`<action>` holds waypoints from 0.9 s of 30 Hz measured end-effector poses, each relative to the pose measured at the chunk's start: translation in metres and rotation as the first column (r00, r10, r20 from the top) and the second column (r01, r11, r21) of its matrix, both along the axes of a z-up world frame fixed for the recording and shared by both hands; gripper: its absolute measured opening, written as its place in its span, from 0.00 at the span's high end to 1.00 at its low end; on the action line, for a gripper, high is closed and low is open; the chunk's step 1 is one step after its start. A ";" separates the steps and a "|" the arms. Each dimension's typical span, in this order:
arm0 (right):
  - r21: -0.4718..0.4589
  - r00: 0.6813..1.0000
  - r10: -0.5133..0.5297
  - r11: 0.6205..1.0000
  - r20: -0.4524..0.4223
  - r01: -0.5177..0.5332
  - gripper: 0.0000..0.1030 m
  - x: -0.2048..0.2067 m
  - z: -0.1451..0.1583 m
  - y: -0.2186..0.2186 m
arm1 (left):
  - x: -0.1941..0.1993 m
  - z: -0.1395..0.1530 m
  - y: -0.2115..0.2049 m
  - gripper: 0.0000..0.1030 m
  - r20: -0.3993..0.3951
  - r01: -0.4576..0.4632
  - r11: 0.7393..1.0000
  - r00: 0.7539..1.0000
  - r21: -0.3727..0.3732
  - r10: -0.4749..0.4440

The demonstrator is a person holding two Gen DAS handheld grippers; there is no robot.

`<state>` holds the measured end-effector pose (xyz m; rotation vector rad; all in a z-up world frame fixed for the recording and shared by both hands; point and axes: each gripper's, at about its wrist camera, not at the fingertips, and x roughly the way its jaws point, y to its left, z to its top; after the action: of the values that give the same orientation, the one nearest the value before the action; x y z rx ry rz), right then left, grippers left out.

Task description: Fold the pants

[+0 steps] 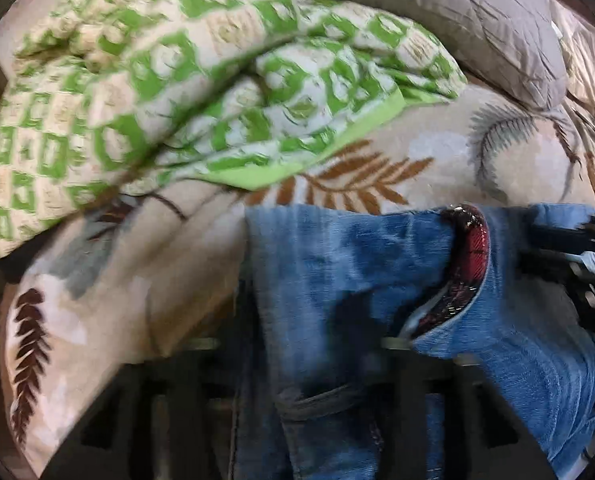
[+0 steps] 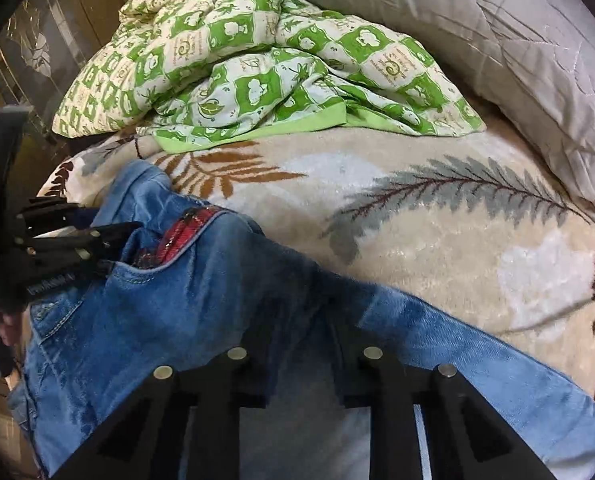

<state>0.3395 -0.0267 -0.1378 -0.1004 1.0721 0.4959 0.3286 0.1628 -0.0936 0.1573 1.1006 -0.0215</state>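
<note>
The jeans (image 2: 201,308) lie on the blanket (image 2: 417,216) near its front edge, waist end toward the left of the right wrist view, one leg running off to the lower right; no clean fold shows yet, so I judge the task barely begun, with the legs still to be laid together and the length still to be doubled over.

The left gripper (image 1: 297,360) hangs over the waist with its fingers spread wide and denim between them; the blur there hides whether the pads press the cloth, so I cannot tell if it grips. The right gripper (image 2: 301,356) sits low on the denim with its fingers partly drawn in; cloth lies between them, yet a true pinch cannot be made out.

The denim is mid-blue, faded in patches, thick and softly creased; a red plaid lining (image 2: 185,232) shows at the open waistband. The blanket is plush and cream, printed with brown and grey fern fronds; a green-and-white checked quilt (image 2: 257,76) lies rumpled behind, beside a puffy grey stitched duvet (image 2: 497,40).
</note>
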 end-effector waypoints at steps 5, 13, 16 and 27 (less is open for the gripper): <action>0.011 0.997 0.014 1.000 0.072 -0.015 0.23 -0.035 0.037 -0.025 | -0.050 0.043 0.021 0.08 0.064 -0.031 0.999 0.997 -0.034 0.033; 0.016 0.988 0.037 0.999 0.150 -0.040 0.23 -0.126 0.086 -0.086 | -0.160 0.094 0.062 0.08 0.079 -0.033 0.997 0.997 0.074 0.027; 0.024 0.989 0.035 0.999 0.144 -0.039 0.23 -0.154 0.090 -0.109 | -0.199 0.106 0.071 0.08 0.074 -0.029 0.997 0.997 0.074 0.023; 0.058 0.955 0.294 0.953 0.040 -0.296 0.23 -0.236 0.070 -0.051 | -0.258 0.032 0.068 0.08 -0.048 -0.048 0.998 0.998 -0.049 0.046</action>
<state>0.1033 -0.0780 -0.0681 -0.2143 1.0146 0.7954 0.0708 0.2308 -0.0614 0.0866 1.1493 -0.0107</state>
